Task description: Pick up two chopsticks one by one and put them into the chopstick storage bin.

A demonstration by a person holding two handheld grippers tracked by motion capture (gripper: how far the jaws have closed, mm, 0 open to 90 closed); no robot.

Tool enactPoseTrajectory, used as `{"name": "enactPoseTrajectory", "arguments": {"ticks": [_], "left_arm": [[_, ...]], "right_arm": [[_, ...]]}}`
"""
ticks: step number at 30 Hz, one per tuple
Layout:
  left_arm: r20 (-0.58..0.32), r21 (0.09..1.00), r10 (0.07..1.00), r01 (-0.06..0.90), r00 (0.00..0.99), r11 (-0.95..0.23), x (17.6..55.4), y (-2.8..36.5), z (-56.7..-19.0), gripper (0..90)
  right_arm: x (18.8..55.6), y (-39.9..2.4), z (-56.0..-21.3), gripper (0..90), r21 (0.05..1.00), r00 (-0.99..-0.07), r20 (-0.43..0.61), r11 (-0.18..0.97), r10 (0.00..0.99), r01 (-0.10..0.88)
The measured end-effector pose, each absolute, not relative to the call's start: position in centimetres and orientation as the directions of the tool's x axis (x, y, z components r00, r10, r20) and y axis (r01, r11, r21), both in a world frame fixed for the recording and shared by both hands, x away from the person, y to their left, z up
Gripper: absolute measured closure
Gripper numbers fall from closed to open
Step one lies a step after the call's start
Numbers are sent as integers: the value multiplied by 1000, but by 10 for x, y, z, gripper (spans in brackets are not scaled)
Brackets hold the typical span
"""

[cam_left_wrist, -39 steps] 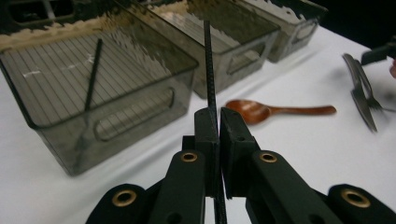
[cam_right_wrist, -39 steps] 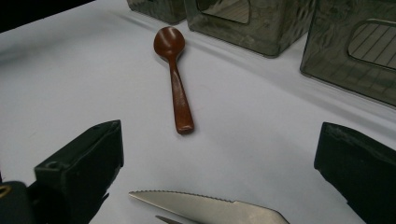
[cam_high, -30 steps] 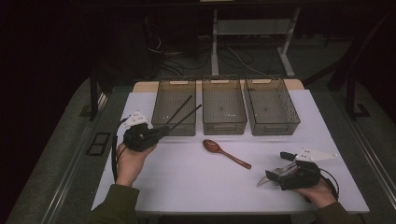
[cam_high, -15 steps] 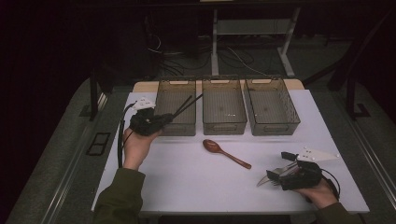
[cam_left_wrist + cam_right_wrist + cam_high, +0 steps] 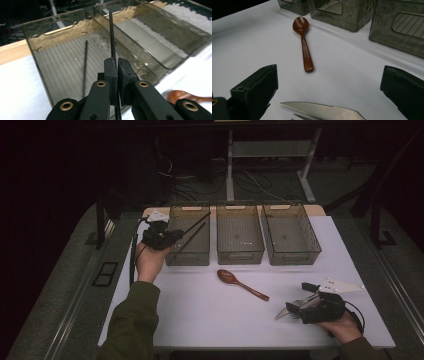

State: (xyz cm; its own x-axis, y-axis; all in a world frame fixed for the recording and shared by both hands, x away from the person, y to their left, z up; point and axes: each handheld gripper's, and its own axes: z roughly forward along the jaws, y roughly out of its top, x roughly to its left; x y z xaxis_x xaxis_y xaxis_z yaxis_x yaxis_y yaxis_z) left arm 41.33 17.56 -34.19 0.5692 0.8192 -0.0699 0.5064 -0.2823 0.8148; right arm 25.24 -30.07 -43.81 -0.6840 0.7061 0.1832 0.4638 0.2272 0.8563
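A dark room surrounds a white surface with three clear bins in a row along its far edge. The left hand-held gripper has its jaws together, clamped on a black chopstick; the left forearm reaches up from the near edge, the hand raised at the left bin's near left corner. In the high view the chopstick's long axis slants up and to the right from the jaws, over that bin. A second chopstick lies inside the bin, roughly along its length. The right hand-held gripper rests low at the surface's near right, jaws wide apart, pointing left toward a brown spoon; a serrated knife lies on the surface between its jaws, tip pointing left in the right gripper view; whether either jaw touches it I cannot tell. The spoon lies on the surface before the middle bin.
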Motion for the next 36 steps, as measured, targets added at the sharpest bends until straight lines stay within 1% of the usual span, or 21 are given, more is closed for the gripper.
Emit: {"name": "enactPoseTrajectory", "arguments": {"ticks": [8,14,26,31,36], "left_arm": [[-71,792,843,544,533,-277,435,175,-347,861],[-54,758,861,582,505,-294,450,173,-356,861],[-34,705,866,626,499,-332,465,168,-373,861],[-26,682,855,635,518,-364,467,167,-379,860],[-23,678,848,632,530,-376,468,163,-382,860]], "right_arm": [[252,-302,-437,17,859,-684,186,221,705,462],[252,-303,-437,17,859,-683,191,217,705,464],[252,-304,-437,17,862,-683,195,210,704,462],[251,-304,-437,17,861,-683,196,209,704,463],[251,-304,-437,17,861,-683,196,209,704,463]]}}
